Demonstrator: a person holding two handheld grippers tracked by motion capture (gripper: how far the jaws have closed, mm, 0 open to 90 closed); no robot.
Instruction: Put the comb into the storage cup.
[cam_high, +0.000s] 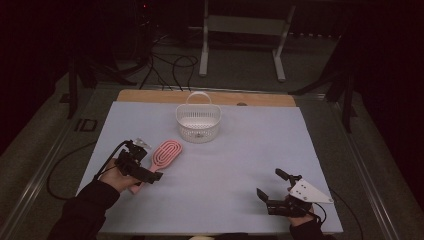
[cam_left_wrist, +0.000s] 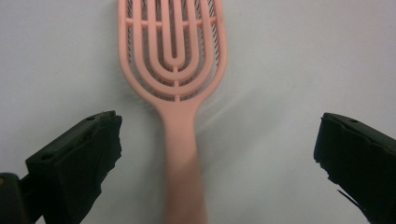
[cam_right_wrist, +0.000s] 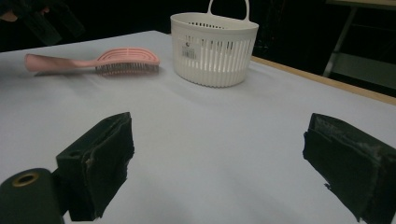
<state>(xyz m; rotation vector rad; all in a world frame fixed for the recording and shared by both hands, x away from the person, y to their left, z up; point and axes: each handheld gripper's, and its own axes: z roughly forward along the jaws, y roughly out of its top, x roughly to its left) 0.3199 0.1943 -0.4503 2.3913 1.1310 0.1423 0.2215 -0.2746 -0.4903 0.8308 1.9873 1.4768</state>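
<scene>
High view first: we see the pink brush lying flat on the pale sheet, just in front of the white basket and a little to its left. Its bristles face down, so it sits still and does not roll. The handle points away from the basket, toward us, which makes it easy to grab.

Our left gripper sits over that handle, on the side of the brush far from the basket. In the left gripper view its jaws stand wide apart, one on each side of the handle, and they are not touching it. It holds nothing yet. We think we are lined up to pinch the handle.

Our right gripper is well away from the basket, toward our near right. Its jaws are wide apart too, with nothing between them. We think it is just waiting.

The basket stands upright with its loop handle up. From above it looks empty, so there is room for the brush.
</scene>
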